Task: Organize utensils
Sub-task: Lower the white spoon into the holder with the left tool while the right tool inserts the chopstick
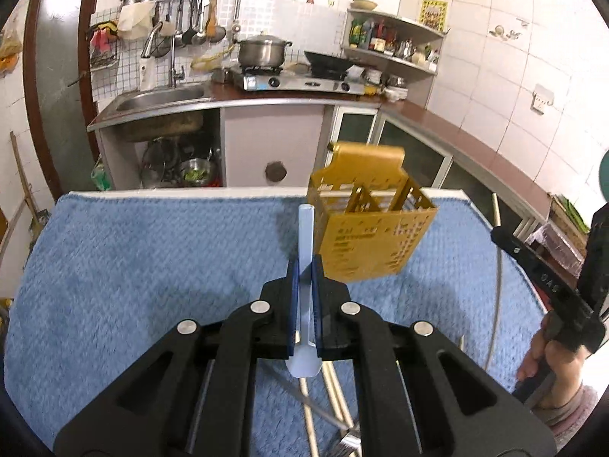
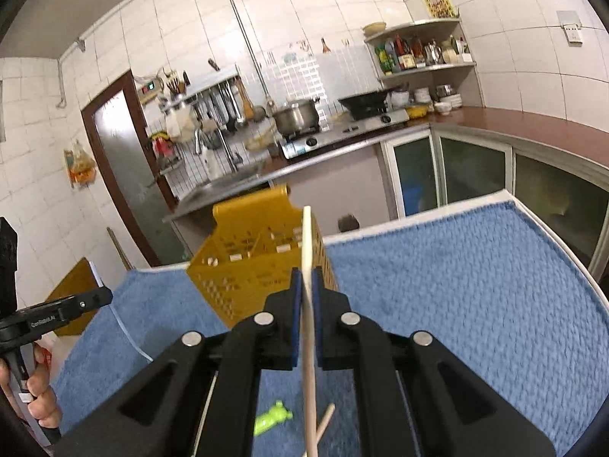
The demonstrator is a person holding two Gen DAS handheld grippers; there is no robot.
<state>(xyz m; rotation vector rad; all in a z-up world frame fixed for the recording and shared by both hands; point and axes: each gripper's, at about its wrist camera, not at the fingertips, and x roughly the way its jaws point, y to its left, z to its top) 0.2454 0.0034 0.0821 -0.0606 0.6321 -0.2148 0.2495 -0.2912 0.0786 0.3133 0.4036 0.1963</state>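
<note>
Over a blue towel (image 1: pixel 133 266), the left gripper (image 1: pixel 305 266) pinches a white plastic spoon (image 1: pixel 306 228) mid-handle, while the right gripper (image 2: pixel 306 278) clamps a pale wooden chopstick (image 2: pixel 307 236). Both utensils look light, stiff and somewhat slick, best gripped mid-shaft. The yellow slotted utensil basket (image 1: pixel 365 243) stands just ahead.

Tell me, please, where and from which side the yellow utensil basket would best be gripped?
Probably the tall back panel of the yellow basket, pinched from above: it rises flat and thin over the open compartments. The perforated side walls are also thin, but lower.
</note>
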